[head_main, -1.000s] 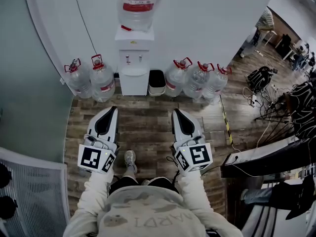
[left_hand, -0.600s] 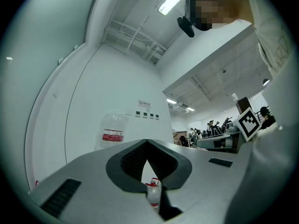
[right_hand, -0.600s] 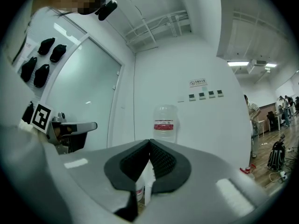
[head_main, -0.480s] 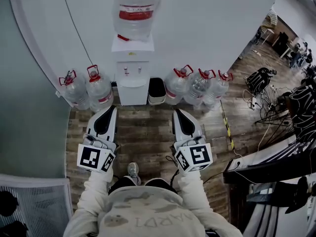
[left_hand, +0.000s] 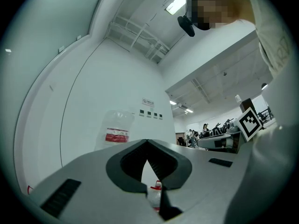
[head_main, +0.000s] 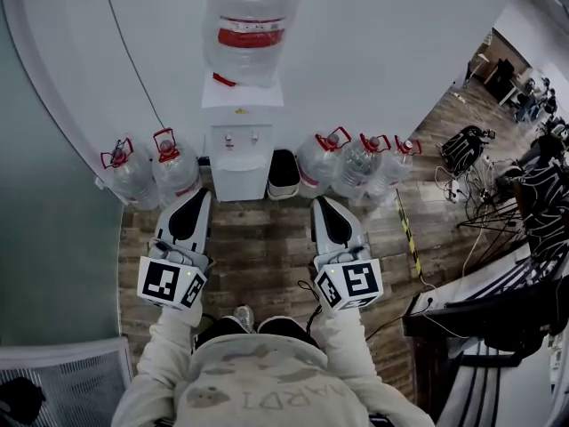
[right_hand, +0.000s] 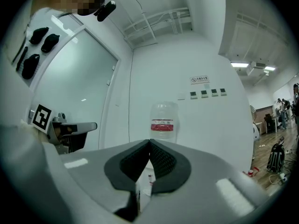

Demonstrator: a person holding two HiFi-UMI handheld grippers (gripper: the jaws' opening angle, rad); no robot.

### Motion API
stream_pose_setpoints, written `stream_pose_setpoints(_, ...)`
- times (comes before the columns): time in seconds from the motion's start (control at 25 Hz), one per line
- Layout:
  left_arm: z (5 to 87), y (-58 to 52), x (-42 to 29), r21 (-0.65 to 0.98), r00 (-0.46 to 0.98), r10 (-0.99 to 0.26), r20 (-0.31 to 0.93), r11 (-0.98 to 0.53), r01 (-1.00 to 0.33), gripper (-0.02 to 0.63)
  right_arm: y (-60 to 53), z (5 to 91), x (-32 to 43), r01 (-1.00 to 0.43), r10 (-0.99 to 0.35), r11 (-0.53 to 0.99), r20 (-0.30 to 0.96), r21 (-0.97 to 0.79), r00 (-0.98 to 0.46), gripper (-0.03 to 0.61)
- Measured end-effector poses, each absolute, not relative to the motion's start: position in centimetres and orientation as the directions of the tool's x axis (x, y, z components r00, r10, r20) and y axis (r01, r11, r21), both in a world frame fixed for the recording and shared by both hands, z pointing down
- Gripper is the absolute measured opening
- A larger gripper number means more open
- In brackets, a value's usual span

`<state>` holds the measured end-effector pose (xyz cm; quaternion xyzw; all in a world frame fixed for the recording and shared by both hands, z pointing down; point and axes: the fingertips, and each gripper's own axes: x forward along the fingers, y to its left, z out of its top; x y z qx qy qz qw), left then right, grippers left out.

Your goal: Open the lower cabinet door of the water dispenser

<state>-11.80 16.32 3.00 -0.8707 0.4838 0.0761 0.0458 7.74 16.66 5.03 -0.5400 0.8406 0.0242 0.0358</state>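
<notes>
Two closed, empty: left tongs (head_main: 199,196), right tongs (head_main: 319,203); open floor (head_main: 263,240) before water dispenser (head_main: 241,154).

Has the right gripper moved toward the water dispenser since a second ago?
Yes, toward the water dispenser: the right gripper tips now line up with its base, floor gap gone.

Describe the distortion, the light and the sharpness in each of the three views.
Head view: strong wide-angle bending, the wall looks curved, yet the water dispenser is sharp and evenly lit. Left gripper view: dark round corners, glare from a ceiling lamp. Right gripper view: same dark corners; the bottle is clear.
</notes>
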Motion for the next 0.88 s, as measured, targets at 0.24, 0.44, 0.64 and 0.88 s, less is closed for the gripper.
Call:
stream_pose_setpoints(0.24,3.3,13.3,-13.1,0.000,0.531,-0.828,-0.179,-0.540,-0.842,0.002,14.2,5.4,6.6,-0.918,-0.915,0.397,-0.079,0.005,-0.396,0.009)
stream_pose_setpoints(0.44,3.9,11.5,-13.4,0.009,0.536,-0.826,-0.175,-0.546,-0.838,0.002,12.8,5.9,6.5,-0.923,-0.921,0.385,-0.063,0.010,-0.385,0.009)
stream_pose_setpoints(0.64,4.7,9.2,-13.2,0.023,0.532,-0.831,-0.163,-0.542,-0.840,0.003,10.6,6.6,6.8,-0.923,-0.922,0.385,-0.044,0.009,-0.385,0.009)
stream_pose_setpoints(0.88,5.0,5.7,-13.1,0.024,0.517,-0.843,-0.148,-0.526,-0.850,0.002,6.5,7.0,7.0,-0.916,-0.916,0.401,-0.043,-0.012,-0.400,0.009)
